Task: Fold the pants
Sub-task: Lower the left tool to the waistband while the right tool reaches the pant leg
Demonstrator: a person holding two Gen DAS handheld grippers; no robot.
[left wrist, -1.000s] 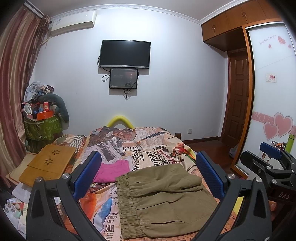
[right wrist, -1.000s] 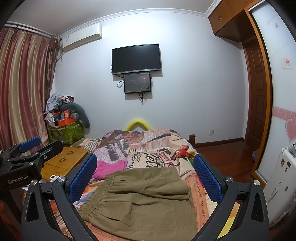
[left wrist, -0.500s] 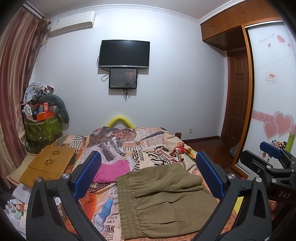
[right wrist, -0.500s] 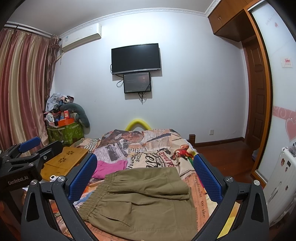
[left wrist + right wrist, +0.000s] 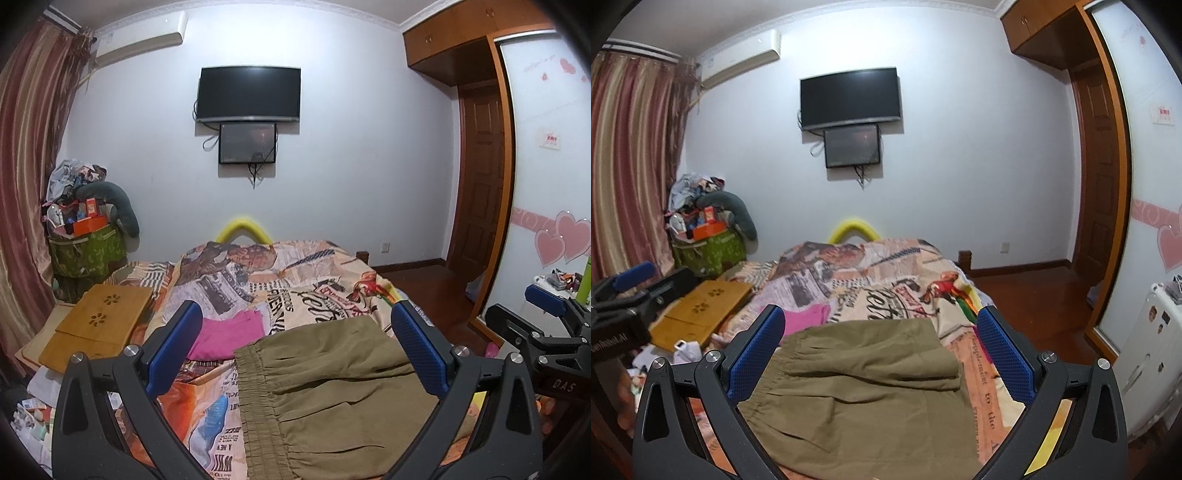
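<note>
On the bed (image 5: 314, 273), over a newspaper-print bedspread, olive pants (image 5: 332, 384) lie folded, elastic waistband toward the left, touched by neither tool. Left hand-held gripper (image 5: 295, 350) hangs above them, blue pads spread wide, empty. Right hand-held gripper (image 5: 879, 354) likewise spread, empty. Pink garment (image 5: 229, 338) lies just beyond the waistband; wooden lap tray (image 5: 99, 321) at bed's left edge.
</note>
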